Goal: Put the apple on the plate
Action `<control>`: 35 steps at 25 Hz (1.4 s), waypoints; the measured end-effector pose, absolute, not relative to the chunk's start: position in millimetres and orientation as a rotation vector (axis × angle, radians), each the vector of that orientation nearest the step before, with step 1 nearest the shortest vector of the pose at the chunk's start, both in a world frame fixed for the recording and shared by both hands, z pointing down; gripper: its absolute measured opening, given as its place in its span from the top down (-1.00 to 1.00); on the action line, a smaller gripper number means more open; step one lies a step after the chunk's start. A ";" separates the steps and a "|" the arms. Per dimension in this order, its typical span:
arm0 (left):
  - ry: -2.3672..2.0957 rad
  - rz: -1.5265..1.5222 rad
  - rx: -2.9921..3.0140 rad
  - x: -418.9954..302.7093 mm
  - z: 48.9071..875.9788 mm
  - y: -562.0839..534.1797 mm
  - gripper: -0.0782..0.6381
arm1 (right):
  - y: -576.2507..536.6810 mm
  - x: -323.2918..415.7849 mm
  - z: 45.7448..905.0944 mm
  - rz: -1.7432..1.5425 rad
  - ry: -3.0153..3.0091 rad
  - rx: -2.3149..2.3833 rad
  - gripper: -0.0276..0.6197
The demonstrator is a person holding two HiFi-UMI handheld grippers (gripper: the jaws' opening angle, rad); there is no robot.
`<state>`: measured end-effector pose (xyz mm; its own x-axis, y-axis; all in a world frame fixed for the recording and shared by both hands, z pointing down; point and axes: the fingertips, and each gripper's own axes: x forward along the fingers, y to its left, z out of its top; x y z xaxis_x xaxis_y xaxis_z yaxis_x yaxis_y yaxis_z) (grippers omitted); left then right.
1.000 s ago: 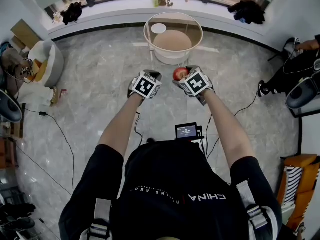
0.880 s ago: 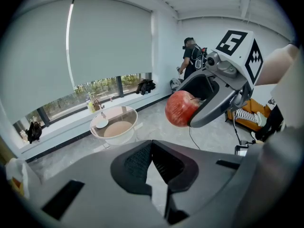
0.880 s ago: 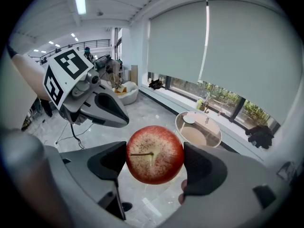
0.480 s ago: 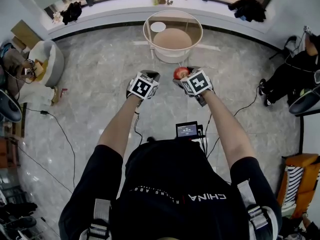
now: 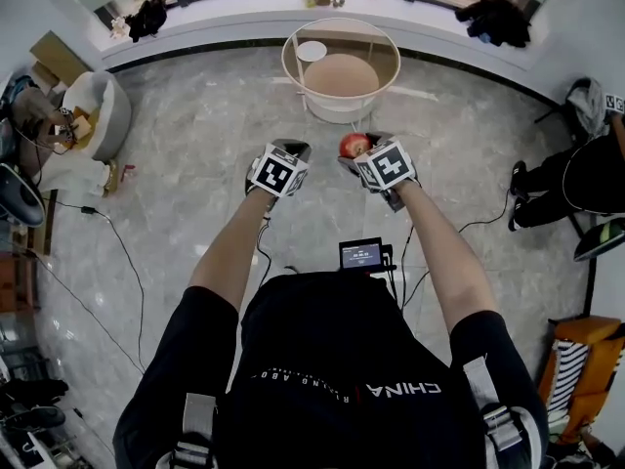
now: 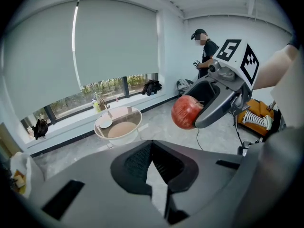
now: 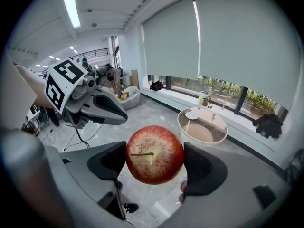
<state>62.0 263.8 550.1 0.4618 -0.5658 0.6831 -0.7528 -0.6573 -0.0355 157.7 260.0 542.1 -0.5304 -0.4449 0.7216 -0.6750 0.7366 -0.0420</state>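
A red apple [image 7: 154,154] sits clamped between the jaws of my right gripper [image 7: 155,161], stem facing the camera. In the head view the apple [image 5: 353,145] hangs in the air above the marble floor, short of the round glass table [image 5: 385,45]. A small white plate [image 5: 312,51] lies on that table's far left part. My left gripper [image 5: 291,150] is level with the right gripper [image 5: 359,154], a little to its left. The left gripper [image 6: 152,148] has its jaws together with nothing between them. From the left gripper view the apple [image 6: 186,112] shows at the right, the plate [image 6: 105,123] farther off.
The table [image 7: 202,126] stands before a long window sill [image 5: 244,13] with bottles and dark clothes. A white pouffe with clutter [image 5: 93,115] is at the left. Cables [image 5: 117,252] run over the floor. A seated person [image 5: 576,179] is at the right, an orange chair [image 5: 576,355] lower right.
Both grippers stay almost where they were, the apple still held. The person at the right edge has shifted position.
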 end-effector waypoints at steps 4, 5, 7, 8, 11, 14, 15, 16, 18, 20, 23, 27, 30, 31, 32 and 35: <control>-1.162 0.998 2.444 64.4 555.1 263.7 0.73 | 262.7 151.9 545.5 0.416 -2.252 0.799 -0.24; -1.166 1.001 2.444 64.7 558.1 262.4 0.73 | 261.7 151.0 548.5 0.420 -2.254 0.796 -0.24; -1.163 1.004 2.442 64.8 566.8 256.2 0.73 | 256.5 149.7 557.5 0.431 -2.253 0.788 -0.24; -1.158 1.001 2.442 64.7 571.8 250.1 0.73 | 251.1 149.7 562.2 0.439 -2.250 0.786 -0.24; -1.129 0.984 2.434 61.6 585.6 223.0 0.73 | 228.1 149.3 572.6 0.480 -2.235 0.783 -0.24; -1.108 0.963 2.422 50.8 594.3 187.6 0.73 | 196.5 143.1 579.5 0.516 -2.222 0.794 -0.24; -1.095 0.953 2.426 47.0 597.1 173.9 0.73 | 183.2 141.0 582.8 0.524 -2.210 0.807 -0.24; -1.078 0.950 2.430 42.6 600.9 159.8 0.73 | 168.8 138.4 586.2 0.529 -2.196 0.823 -0.24; -1.039 0.955 2.427 29.4 609.2 129.9 0.73 | 138.2 129.5 589.1 0.542 -2.170 0.858 -0.24; -0.996 0.953 2.430 13.4 612.0 97.6 0.73 | 106.6 117.3 586.9 0.554 -2.146 0.884 -0.24; -0.936 0.942 2.456 -9.7 609.2 45.0 0.73 | 54.1 101.1 582.6 0.577 -2.117 0.927 -0.24; -0.905 0.929 2.439 -46.4 614.3 -8.9 0.73 | 6.6 76.2 586.1 0.637 -2.084 0.966 -0.24; -0.892 0.952 2.415 -70.5 624.7 -32.6 0.73 | -17.8 50.7 591.9 0.642 -2.090 0.941 -0.24; -0.889 0.952 2.410 -75.6 627.7 -38.7 0.73 | -25.0 45.3 594.3 0.644 -2.084 0.932 -0.24; -0.887 0.949 2.405 -79.3 629.9 -45.7 0.73 | -33.2 42.8 595.7 0.646 -2.071 0.932 -0.24; -0.875 0.937 2.391 -85.4 635.3 -70.4 0.73 | -60.9 37.6 597.7 0.669 -2.053 0.934 -0.24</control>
<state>-85.4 -70.4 635.3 0.5731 -0.3994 0.7155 -0.6866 -0.7107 0.1533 37.6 -60.9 597.7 -0.4358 -0.3888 0.8117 -0.7924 0.5934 -0.1412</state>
